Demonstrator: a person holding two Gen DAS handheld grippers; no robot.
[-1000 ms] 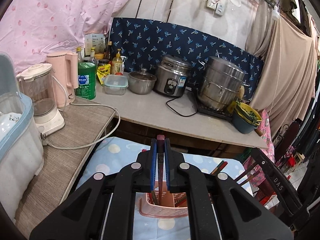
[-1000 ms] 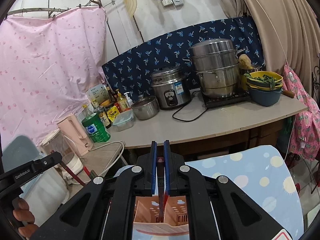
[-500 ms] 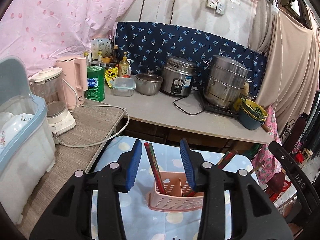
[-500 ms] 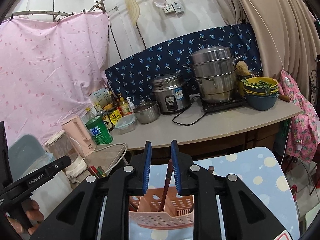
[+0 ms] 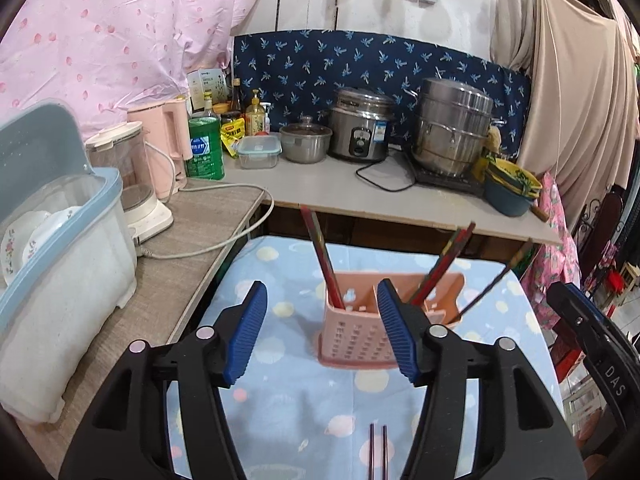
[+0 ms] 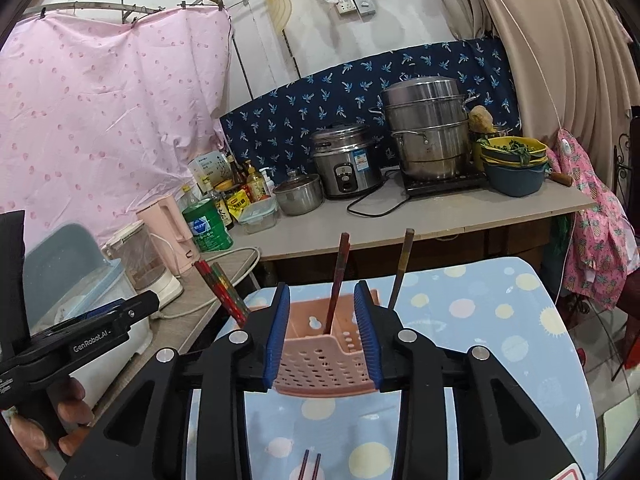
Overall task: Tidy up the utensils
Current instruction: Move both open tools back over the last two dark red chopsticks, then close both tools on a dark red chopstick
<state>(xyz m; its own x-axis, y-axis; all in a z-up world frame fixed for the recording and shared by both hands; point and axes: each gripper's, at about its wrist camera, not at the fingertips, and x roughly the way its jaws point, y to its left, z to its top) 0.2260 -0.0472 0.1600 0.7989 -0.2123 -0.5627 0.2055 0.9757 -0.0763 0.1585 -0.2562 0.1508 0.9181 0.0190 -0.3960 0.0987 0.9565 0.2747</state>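
Your pink utensil basket (image 5: 362,330) stands at the middle of the left wrist frame, on the blue cloth with pale dots (image 5: 288,392). It holds a red chopstick pair (image 5: 322,258) leaning up to the left in its left compartment, and more red chopsticks (image 5: 444,264) leaning right in the other side. In the right wrist frame the same basket (image 6: 324,350) sits low centre, with a dark chopstick (image 6: 338,280) rising from inside it and a brown one (image 6: 401,268) behind its right edge. One more pair of chopsticks (image 5: 378,450) lies flat on the cloth at the bottom centre of the left wrist frame, just in front of the claw.

Your left gripper (image 5: 322,334) is spread wide and holds nothing; the basket shows between its blue pads (image 5: 246,332). Your right gripper (image 6: 322,336) is also parted, its pads (image 6: 276,330) standing to either side of the basket; you cannot tell whether they touch its walls.

Behind the cloth runs a grey counter (image 5: 328,190). It carries a rice cooker (image 5: 362,130), a stacked steel steamer (image 5: 452,130), a small lidded pot (image 5: 306,142), a green bottle (image 5: 204,148), and bowls of greens (image 5: 512,188) at the right end. To the left a woven-topped table (image 5: 188,236) bears a pink kettle (image 5: 164,148), a blender (image 5: 132,184) and a blue-rimmed dish box (image 5: 60,256). A navy leaf-print cloth (image 5: 380,64) backs the counter, a pink sheet (image 5: 100,32) fills the upper left, and beige curtains (image 5: 580,92) hang at right.
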